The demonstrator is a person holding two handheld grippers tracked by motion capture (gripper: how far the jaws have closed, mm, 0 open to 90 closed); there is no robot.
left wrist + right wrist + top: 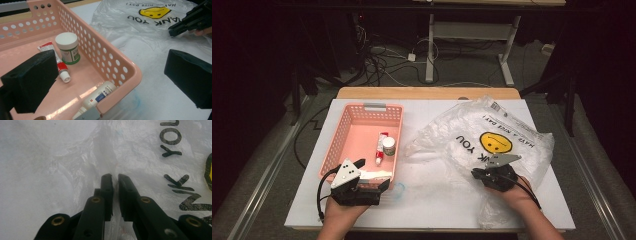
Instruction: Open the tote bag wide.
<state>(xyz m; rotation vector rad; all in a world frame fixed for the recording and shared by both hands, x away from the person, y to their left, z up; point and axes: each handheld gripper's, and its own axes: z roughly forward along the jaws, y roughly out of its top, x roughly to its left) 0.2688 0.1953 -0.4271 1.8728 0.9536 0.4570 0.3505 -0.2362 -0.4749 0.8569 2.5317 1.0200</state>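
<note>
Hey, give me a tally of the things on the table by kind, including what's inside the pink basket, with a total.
Pink basket: 1
Plastic bag: 1
Tube: 1
White-lidded jar: 1
White bottle: 1
Total: 5

High view: fixed above the person's edge of the surface [432,200], looking forward and down, far enough to take in the whole top plus floor and desk legs behind. Left claw view: rides the left claw [110,80], close and low, looking along its wide-apart jaws over the pink basket's [117,67] corner toward the plastic bag [140,27]; the right claw [175,31] shows farther off. Right claw view: rides the right claw [114,180], nearly against the bag [62,157]. All three views share the printed bag; high and left claw views share the basket [357,140].
</note>
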